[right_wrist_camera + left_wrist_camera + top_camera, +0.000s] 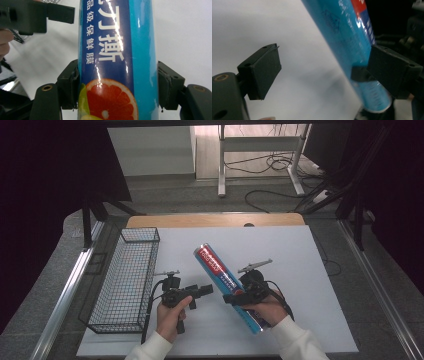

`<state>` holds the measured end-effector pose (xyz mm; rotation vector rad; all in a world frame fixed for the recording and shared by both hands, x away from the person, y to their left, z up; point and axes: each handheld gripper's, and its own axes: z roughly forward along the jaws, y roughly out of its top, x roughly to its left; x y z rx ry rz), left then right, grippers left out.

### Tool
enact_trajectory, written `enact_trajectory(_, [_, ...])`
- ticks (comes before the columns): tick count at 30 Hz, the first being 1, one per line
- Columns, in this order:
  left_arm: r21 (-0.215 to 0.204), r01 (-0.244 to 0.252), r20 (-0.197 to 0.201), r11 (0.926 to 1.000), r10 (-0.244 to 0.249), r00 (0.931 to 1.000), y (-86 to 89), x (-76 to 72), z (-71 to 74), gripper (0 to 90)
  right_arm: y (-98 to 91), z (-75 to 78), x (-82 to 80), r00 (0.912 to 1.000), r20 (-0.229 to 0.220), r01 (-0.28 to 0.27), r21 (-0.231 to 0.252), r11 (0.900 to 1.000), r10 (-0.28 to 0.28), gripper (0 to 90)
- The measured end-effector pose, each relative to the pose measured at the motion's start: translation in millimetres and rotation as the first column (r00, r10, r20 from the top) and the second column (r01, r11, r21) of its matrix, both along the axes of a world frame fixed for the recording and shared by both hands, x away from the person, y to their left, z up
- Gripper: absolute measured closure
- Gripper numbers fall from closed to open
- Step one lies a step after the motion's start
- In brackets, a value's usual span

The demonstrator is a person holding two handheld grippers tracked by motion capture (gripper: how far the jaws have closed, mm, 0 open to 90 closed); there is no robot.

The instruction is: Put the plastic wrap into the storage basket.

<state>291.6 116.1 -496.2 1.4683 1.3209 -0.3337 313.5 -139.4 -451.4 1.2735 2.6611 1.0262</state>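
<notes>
A long blue tube (225,280) with a red-and-white label and an orange-slice picture (112,50) is held slanted above the white table top. My right gripper (232,298) is shut on its lower half; in the right gripper view both pads (71,85) press its sides. My left gripper (205,290) points right at the tube from the left. Its jaws stand wide open in the left gripper view (324,72). The tube (347,37) runs past the right jaw, and neither pad presses it.
A black wire basket (125,280), with nothing in it, stands at the left of the white table top (290,250). Cables trail from both grippers over the near part of the table. A wooden strip borders the far edge.
</notes>
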Motion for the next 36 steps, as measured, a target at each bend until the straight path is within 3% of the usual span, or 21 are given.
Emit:
enact_trajectory(2, [-0.054,-0.01,-0.026,0.9985,0.009,0.9996,-1.6,6.6,-1.0,11.0,6.8,-1.4,-0.5,0.9999,0.011,0.0,0.002,1.0,0.0,32.2])
enact_trajectory(3, [-0.054,-0.01,-0.026,0.9985,0.009,0.9996,-1.6,6.6,-1.0,11.0,8.6,-1.5,-0.7,0.9999,0.015,-0.001,0.001,1.0,0.001,32.2])
enact_trajectory(6, [-0.115,-0.015,-0.048,0.9932,0.009,0.9988,-7.1,13.6,-0.7,9.8,15.5,-1.9,-1.0,0.9998,0.018,-0.003,0.006,1.0,0.003,32.2])
enact_trajectory(9, [-0.124,-0.02,-0.06,0.9921,0.013,0.9981,-9.3,16.6,-0.7,9.3,21.2,-1.9,-2.3,0.9997,0.025,-0.006,0.008,1.0,0.006,32.2])
enact_trajectory(10, [-0.144,-0.022,-0.069,0.9893,0.012,0.9975,-11.0,19.6,-1.3,9.2,23.1,-2.0,-3.1,0.9996,0.028,-0.008,0.011,0.9999,0.008,32.3])
enact_trajectory(16, [-0.151,-0.015,-0.096,0.9884,0.0,0.9954,-17.4,25.1,-2.2,13.2,34.6,-0.8,-6.6,0.9987,0.047,-0.019,0.004,0.9998,0.019,32.2])
enact_trajectory(19, [-0.154,-0.011,-0.1,0.9881,-0.005,0.995,-19.3,25.7,-2.4,22.8,37.9,-1.0,-7.0,0.9984,0.052,-0.022,0.001,0.9998,0.022,32.2])
enact_trajectory(21, [-0.151,-0.017,-0.11,0.9883,0.0,0.9939,-18.7,26.6,-3.1,24.5,41.2,-1.1,-7.4,0.9981,0.055,-0.026,-0.004,0.9996,0.026,32.2])
enact_trajectory(27, [-0.181,-0.025,-0.132,0.9832,0.001,0.9913,-13.6,29.6,-4.1,26.2,45.4,-2.6,-6.4,0.9978,0.063,-0.019,-0.007,0.9998,0.019,32.0])
enact_trajectory(28, [-0.204,-0.029,-0.141,0.9785,-0.001,0.99,-10.9,30.7,-3.8,28.7,46.4,-2.3,-6.5,0.9977,0.065,-0.018,-0.009,0.9998,0.018,31.9])
enact_trajectory(32, [-0.174,-0.016,-0.107,0.9846,-0.003,0.9943,-9.2,31.7,3.9,30.2,47.5,-2.0,-6.0,0.9975,0.067,-0.022,0.008,0.9997,0.022,31.2])
enact_trajectory(36, [-0.174,0.005,-0.094,0.9847,-0.021,0.9954,-6.3,34.1,10.1,30.8,47.1,1.7,-6.4,0.997,0.072,-0.03,0.038,0.9988,0.027,29.6])
